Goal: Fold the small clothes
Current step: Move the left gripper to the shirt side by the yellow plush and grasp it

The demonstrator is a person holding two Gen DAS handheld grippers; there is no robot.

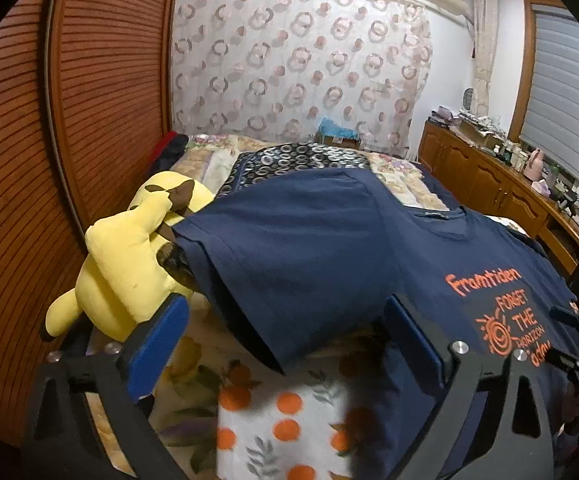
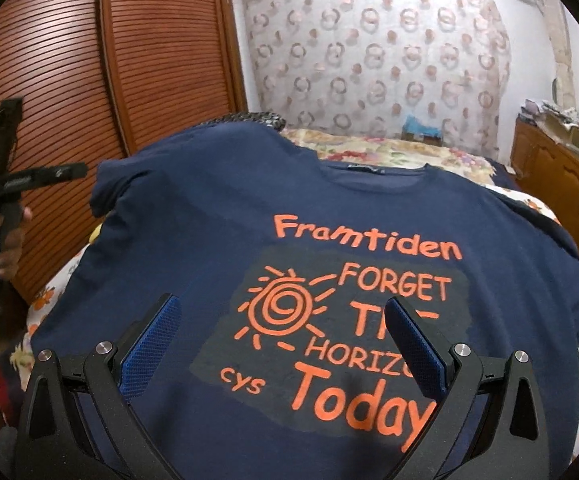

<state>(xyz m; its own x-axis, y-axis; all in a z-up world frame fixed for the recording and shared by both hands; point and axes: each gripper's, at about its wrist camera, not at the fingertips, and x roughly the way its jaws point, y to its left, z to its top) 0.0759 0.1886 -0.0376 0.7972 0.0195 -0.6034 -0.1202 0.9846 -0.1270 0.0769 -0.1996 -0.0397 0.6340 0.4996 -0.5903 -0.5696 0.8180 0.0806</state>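
I see the bed [image 1: 265, 432] first, covered in a floral and orange-fruit spread, with the slatted wooden wardrobe doors [image 1: 69, 120] along its left side and a patterned curtain [image 1: 301, 60] behind its head. The navy T-shirt [image 2: 209, 220] lies spread face up across the bed, its orange "Framtiden" print towards me in the right wrist view and its collar pointing at the curtain; its left sleeve [image 1: 289, 248] looks folded in over the body. A dark patterned pillow [image 1: 301, 160] sits just beyond the shirt. A yellow plush toy [image 1: 129, 264] lies beside the wardrobe, touching the shirt's left edge, so it crowds that side. A wooden cabinet [image 1: 489, 180] loaded with clutter runs along the right wall. My left hand-held gripper [image 1: 285, 336] hovers at the shirt's near left hem, jaws spread wide with nothing between them. My right hand-held gripper [image 2: 281, 332] hangs over the print, likewise spread and empty.
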